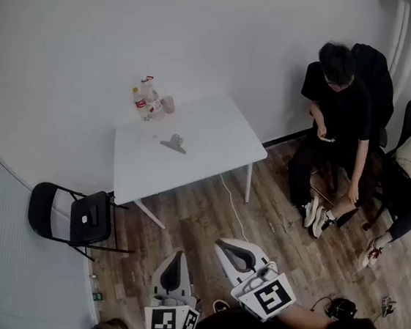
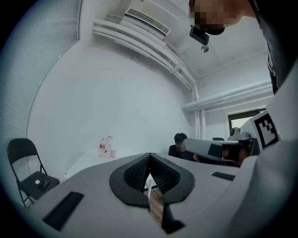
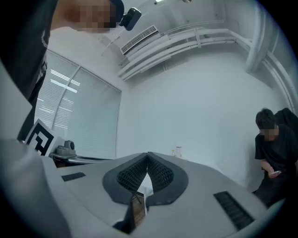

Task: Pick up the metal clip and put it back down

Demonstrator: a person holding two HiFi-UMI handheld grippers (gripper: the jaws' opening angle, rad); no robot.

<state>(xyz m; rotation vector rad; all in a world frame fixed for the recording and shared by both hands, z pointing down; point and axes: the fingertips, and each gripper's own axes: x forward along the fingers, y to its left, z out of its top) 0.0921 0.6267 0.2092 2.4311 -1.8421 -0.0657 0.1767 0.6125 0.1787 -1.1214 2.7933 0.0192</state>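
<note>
The metal clip point(image 1: 173, 143) lies on the white desk point(image 1: 211, 150), near the bottles point(image 1: 148, 101) at the desk's far left corner. The left gripper point(image 1: 173, 261) and the right gripper point(image 1: 231, 250) hang well short of the desk's near edge, each with its fingers point(image 2: 135, 173) clenched together on nothing.

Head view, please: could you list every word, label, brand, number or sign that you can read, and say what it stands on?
No text here can be read.
Red labels on the bottles on the white table: too small to read.
The two marker cubes: black square patterns only, no letters or digits.
</note>
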